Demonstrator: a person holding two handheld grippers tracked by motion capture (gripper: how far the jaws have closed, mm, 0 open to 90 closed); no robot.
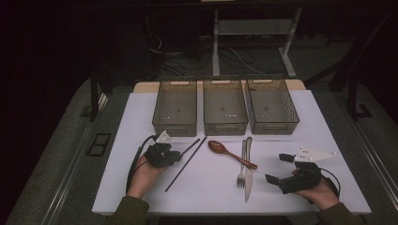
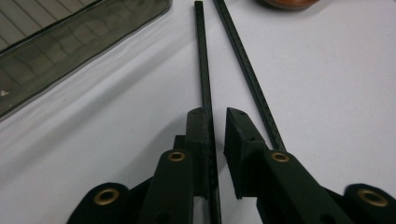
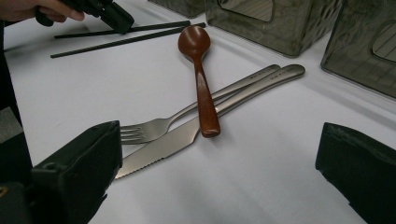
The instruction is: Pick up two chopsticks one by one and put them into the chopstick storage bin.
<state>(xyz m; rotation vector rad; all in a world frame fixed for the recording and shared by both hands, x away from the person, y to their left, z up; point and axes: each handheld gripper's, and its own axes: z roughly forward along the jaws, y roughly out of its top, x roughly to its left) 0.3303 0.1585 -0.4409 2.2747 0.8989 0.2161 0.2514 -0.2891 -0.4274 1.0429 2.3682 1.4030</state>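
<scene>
Two black chopsticks lie on the white table [image 1: 211,187]. My left gripper [image 1: 180,156] [image 2: 216,114] has its jaws set narrowly around the near end of one chopstick [image 1: 191,146] [image 2: 201,56]. That stick rests against one jaw, and a thin gap shows before the other jaw. The second chopstick [image 1: 185,165] [image 2: 243,60] lies just beside it. A brown wooden spoon [image 1: 230,152] [image 3: 201,79] lies across a steel fork [image 1: 242,161] [image 3: 154,128] and knife [image 1: 248,173] [image 3: 159,151]. My right gripper [image 1: 276,168] [image 3: 219,140] stands wide open, facing the cutlery from the right, holding nothing.
Three grey mesh baskets stand side by side at the back of the table: left [image 1: 174,126], middle [image 1: 225,126] and right [image 1: 274,125]. Bare table lies along the front edge and at the far right. The floor beyond holds desk legs and cables.
</scene>
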